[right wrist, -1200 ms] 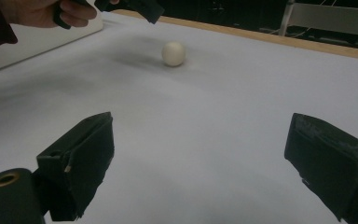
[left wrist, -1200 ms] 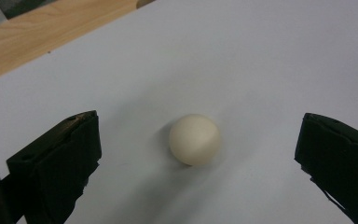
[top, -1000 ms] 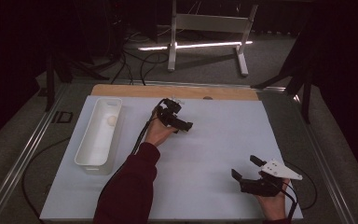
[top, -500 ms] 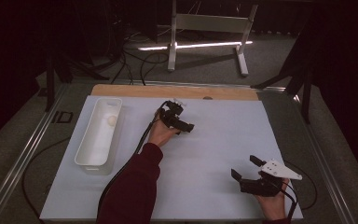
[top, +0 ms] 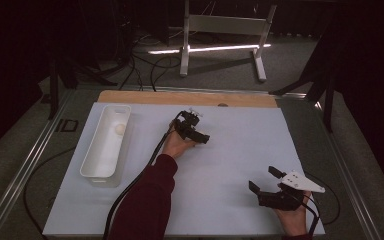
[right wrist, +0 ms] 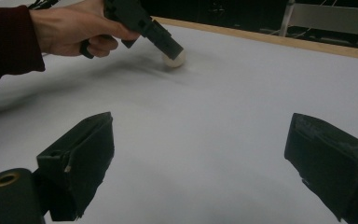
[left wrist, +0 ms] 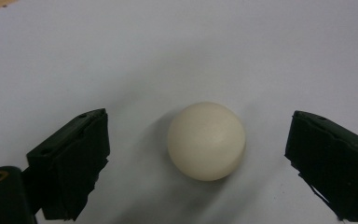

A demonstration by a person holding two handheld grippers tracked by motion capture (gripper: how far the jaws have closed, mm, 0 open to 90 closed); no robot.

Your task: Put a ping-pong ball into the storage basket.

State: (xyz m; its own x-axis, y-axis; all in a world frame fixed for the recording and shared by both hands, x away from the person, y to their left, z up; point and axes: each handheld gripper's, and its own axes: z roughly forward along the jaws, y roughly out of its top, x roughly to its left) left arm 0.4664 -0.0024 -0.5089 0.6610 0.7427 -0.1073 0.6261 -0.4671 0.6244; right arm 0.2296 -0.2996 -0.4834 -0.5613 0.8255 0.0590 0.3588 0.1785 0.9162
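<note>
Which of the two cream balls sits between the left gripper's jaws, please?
The ball on the white sheet, bracketed by the left gripper; the other ball lies in the white tray.

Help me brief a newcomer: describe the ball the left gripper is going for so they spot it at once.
On the white table sheet, near its far middle, the left gripper straddles a cream ball without touching it; its jaws have just been closing. A similar ball lies inside the white tray; this one lies on the sheet.

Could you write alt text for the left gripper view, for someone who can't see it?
A cream-white ball lies on a pale table surface, between the left tool's two black jaws, which have just been closing but are not touching it.
</note>
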